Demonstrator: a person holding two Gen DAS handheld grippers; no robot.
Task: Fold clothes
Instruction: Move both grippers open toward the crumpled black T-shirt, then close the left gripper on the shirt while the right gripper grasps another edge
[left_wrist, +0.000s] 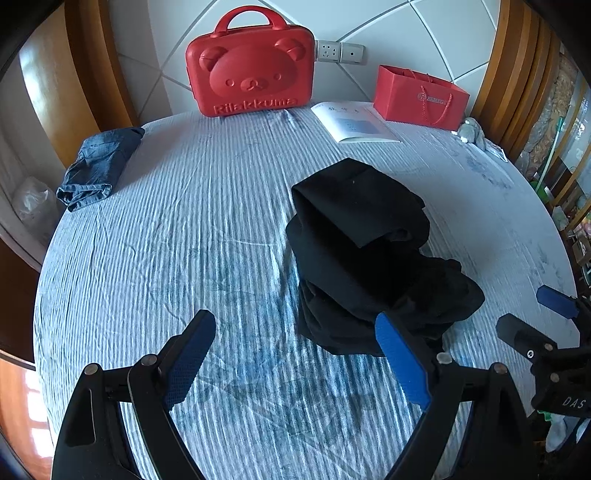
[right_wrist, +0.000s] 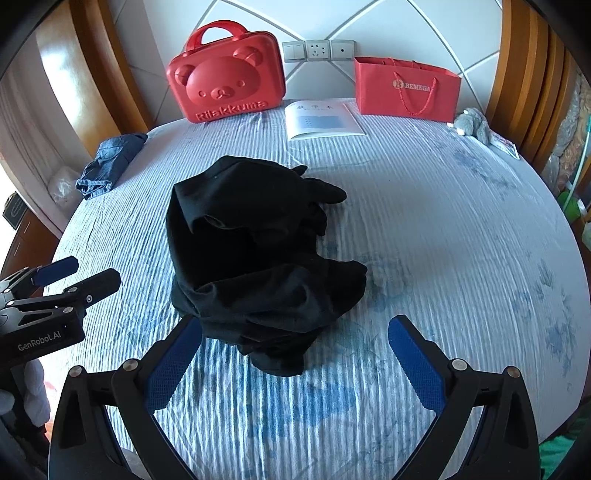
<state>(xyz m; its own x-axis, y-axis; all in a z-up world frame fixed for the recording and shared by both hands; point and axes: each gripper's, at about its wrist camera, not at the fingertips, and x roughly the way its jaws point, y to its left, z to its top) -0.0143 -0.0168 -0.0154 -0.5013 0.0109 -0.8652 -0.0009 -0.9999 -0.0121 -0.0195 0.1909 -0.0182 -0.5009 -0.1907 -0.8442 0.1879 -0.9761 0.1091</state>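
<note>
A crumpled black garment (left_wrist: 365, 254) lies in a heap on the blue-striped bed sheet (left_wrist: 207, 236); it also shows in the right wrist view (right_wrist: 255, 258). My left gripper (left_wrist: 295, 328) is open and empty, just short of the heap's near left edge. My right gripper (right_wrist: 295, 332) is open and empty, its jaws on either side of the heap's near edge. Each gripper shows in the other's view: the right gripper (left_wrist: 532, 314) at the far right, the left gripper (right_wrist: 81, 273) at the far left. A folded denim garment (left_wrist: 98, 168) lies at the bed's far left; it also shows in the right wrist view (right_wrist: 110, 164).
A red Rilakkuma case (left_wrist: 249, 70), an open booklet (left_wrist: 352, 122) and a red paper bag (left_wrist: 419, 96) stand along the headboard. A small grey plush (right_wrist: 472, 123) lies at the far right. Wooden bed posts flank both sides.
</note>
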